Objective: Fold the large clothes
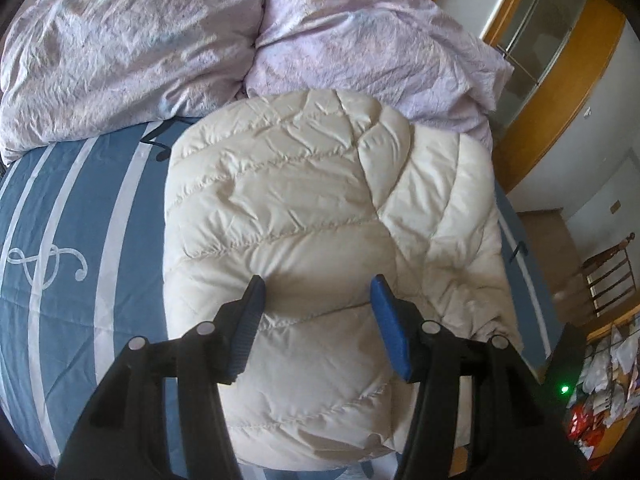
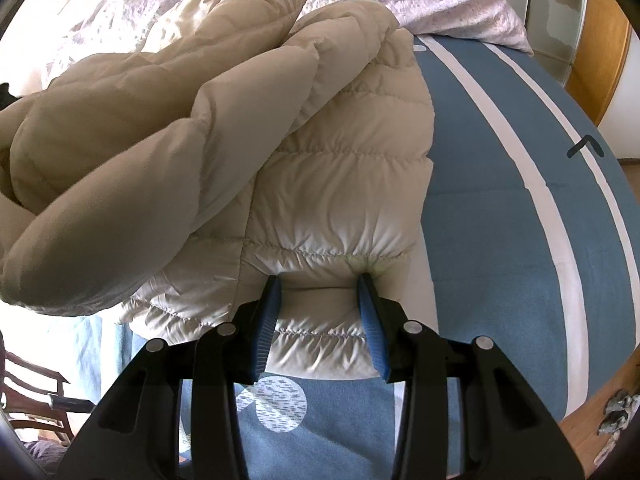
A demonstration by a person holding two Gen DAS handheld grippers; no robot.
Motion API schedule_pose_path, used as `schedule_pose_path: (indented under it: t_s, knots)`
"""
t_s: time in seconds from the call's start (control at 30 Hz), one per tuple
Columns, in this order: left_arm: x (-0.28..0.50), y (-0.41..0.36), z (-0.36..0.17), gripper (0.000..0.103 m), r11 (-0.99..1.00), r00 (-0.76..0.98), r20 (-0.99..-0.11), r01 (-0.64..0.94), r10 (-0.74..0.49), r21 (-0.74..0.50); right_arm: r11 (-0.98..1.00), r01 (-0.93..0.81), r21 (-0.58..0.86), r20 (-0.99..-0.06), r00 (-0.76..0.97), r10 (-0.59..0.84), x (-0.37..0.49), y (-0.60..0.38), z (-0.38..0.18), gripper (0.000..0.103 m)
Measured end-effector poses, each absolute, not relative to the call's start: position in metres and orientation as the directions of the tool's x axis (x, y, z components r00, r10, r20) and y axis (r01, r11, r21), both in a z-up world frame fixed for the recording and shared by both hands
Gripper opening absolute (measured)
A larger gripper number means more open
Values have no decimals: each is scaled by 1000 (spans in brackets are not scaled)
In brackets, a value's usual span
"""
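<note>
across the blue bedspread (image 1: 80, 208) with its white stripes, the left wrist view shows a cream quilted puffer jacket (image 1: 320, 200) lying spread on the bed, its far end touching the rumpled lilac duvet (image 1: 160, 40) heaped at the back. one panel of the jacket is folded over along the right side, forming a raised diagonal ridge. the left gripper (image 1: 318, 292) is over the near part of the jacket with its blue fingers (image 1: 248, 328) wide apart; the tips sit against the puffy fabric, with nothing pinched between them (whether they press in or only brush it is hard to tell). to the right, beyond the bed's edge, stand a wooden-framed wardrobe (image 1: 560, 60) and a dark wooden chair (image 1: 608, 276), with scattered packets on the floor (image 1: 604, 376).

from the right wrist view, the same puffer jacket (image 2: 340, 184) is seen from its near hem, and a thick fold of it (image 2: 140, 152) is bunched up and draped over the left part. the right gripper (image 2: 320, 280) has its fingers (image 2: 266, 332) spread apart too, both tips touching the hem section, which bulges up between them; the fabric puckers at the right tip. the bedspread (image 2: 500, 240) runs off to the right, and a white round patch on it (image 2: 276, 404) lies just under the gripper.
</note>
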State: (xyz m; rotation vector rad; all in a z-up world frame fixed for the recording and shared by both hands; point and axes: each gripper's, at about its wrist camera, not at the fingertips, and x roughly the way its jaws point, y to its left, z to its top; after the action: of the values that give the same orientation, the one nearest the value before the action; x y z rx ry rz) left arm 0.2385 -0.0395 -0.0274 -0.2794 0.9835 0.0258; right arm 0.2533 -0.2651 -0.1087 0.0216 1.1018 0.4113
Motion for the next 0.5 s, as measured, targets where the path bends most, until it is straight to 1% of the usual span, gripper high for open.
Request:
schedule_pose_path:
  t_s: [0.5]
  knots:
    - [259,-72,-52,55,983,526,-848,-110,-70,-149,925,-297,238,-862,375,342,254,-273,-111,42]
